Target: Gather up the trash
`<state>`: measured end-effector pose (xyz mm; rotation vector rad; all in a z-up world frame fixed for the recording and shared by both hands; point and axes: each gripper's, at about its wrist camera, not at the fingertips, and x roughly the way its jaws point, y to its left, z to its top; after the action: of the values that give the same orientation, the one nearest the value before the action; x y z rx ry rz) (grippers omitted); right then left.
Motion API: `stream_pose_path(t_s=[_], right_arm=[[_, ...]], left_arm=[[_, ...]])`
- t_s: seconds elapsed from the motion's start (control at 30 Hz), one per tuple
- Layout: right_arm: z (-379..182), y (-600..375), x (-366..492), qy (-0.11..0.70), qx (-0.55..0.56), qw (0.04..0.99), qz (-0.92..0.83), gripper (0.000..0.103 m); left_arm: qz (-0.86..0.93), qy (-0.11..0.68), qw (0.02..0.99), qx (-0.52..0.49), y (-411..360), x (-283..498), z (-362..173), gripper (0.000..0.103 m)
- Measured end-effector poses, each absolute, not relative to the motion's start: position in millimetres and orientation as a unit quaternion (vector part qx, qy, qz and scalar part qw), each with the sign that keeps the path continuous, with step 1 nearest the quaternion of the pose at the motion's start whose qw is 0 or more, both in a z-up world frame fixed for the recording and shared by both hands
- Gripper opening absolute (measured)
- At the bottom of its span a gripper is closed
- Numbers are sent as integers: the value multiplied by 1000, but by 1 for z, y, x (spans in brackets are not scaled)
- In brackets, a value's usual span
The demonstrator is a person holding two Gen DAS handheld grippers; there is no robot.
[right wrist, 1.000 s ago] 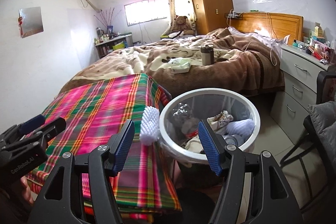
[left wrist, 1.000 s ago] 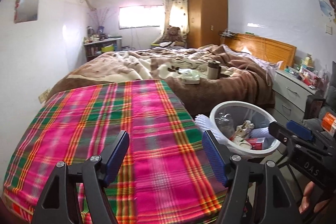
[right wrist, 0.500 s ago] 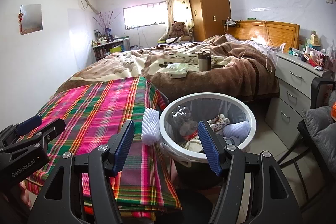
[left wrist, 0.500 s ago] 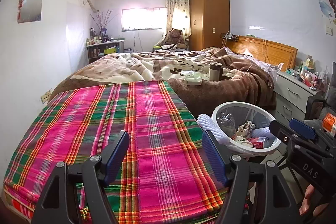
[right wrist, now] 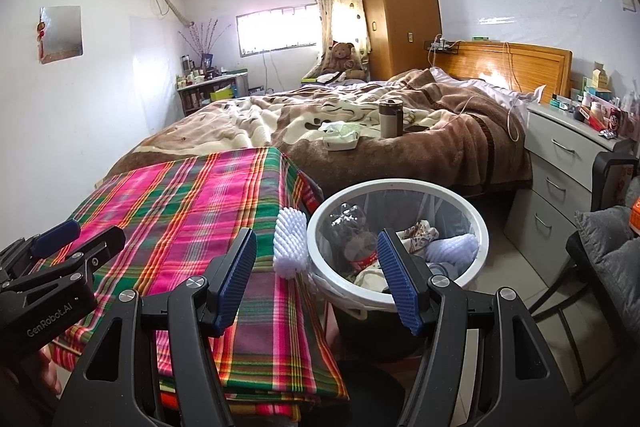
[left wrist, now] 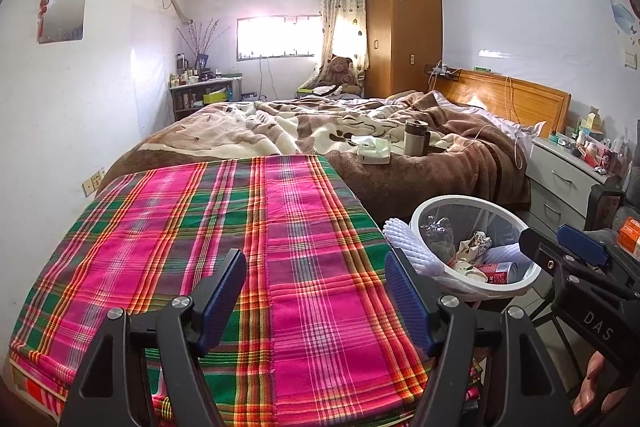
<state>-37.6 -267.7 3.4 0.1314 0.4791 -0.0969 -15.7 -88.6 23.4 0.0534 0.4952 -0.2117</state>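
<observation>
- Fingers of left gripper [left wrist: 314, 301] spread apart, nothing between them, over plaid-covered desk [left wrist: 224, 227].
- Fingers of right gripper [right wrist: 318, 281] also apart and empty, aimed at the gap between desk edge and bin.
- White-rimmed trash bin [right wrist: 478, 223] just beside desk; holds a crushed plastic bottle [right wrist: 352, 231], wrappers, a red can [left wrist: 498, 271].
- White foam fruit net [right wrist: 289, 243] on desk's edge, touching bin rim: seemingly the last trash out.
- Step: between picks. Next likely: right gripper closes on the net, drops it in.
</observation>
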Motion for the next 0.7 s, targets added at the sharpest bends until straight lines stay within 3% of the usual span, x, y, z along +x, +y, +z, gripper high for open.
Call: stream_pose_path(t_s=[0.7], right_arm=[[5, -264, -37, 237, 66, 968, -47, 64]], left_arm=[[-103, 245, 964, 25, -86, -15, 24, 71]])
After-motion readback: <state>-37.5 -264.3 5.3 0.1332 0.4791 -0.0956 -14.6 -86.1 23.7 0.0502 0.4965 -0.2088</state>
